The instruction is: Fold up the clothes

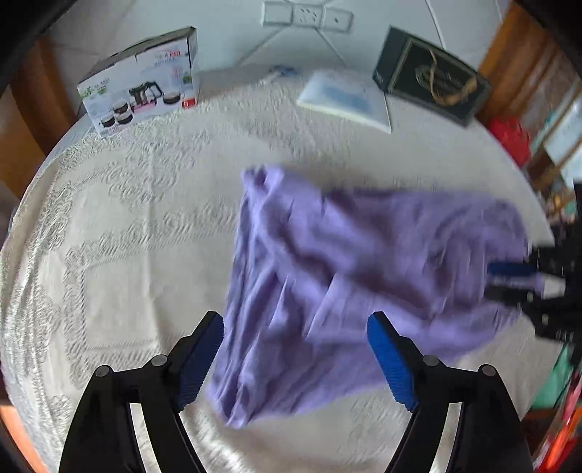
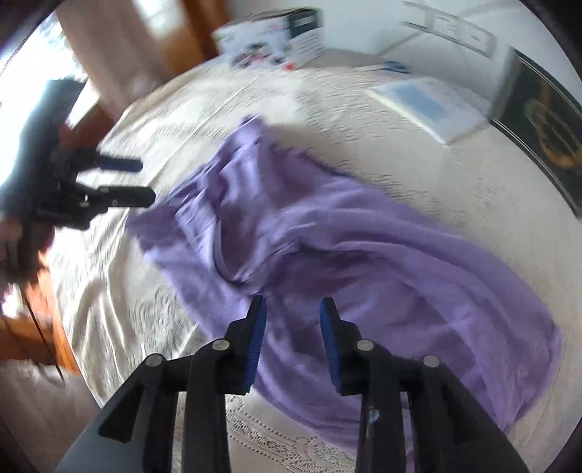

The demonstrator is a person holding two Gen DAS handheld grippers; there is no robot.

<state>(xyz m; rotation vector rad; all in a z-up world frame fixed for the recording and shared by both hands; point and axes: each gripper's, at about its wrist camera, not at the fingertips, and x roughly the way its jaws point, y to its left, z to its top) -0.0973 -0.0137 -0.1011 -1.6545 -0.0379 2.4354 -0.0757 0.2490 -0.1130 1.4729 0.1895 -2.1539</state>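
Note:
A crumpled purple garment (image 1: 356, 269) lies on the round table's white lace cloth (image 1: 127, 225), right of centre. My left gripper (image 1: 294, 318) is open wide just above the garment's near left edge, with nothing held. In the right wrist view this left gripper (image 2: 143, 181) hovers open just beyond the garment's (image 2: 363, 262) left corner. My right gripper (image 2: 293, 303) stands partly open over the garment's near folds, with cloth beneath the gap. From the left wrist view the right gripper (image 1: 489, 282) reaches in at the garment's right edge. Both views are blurred.
A tea-set box (image 1: 142, 83) stands at the back left of the table. At the back right are a flat white packet (image 1: 342, 98) and a dark box (image 1: 429, 76). Wall sockets (image 1: 305, 16) sit behind. Wooden furniture and a red item (image 1: 509, 134) lie beyond the table's right edge.

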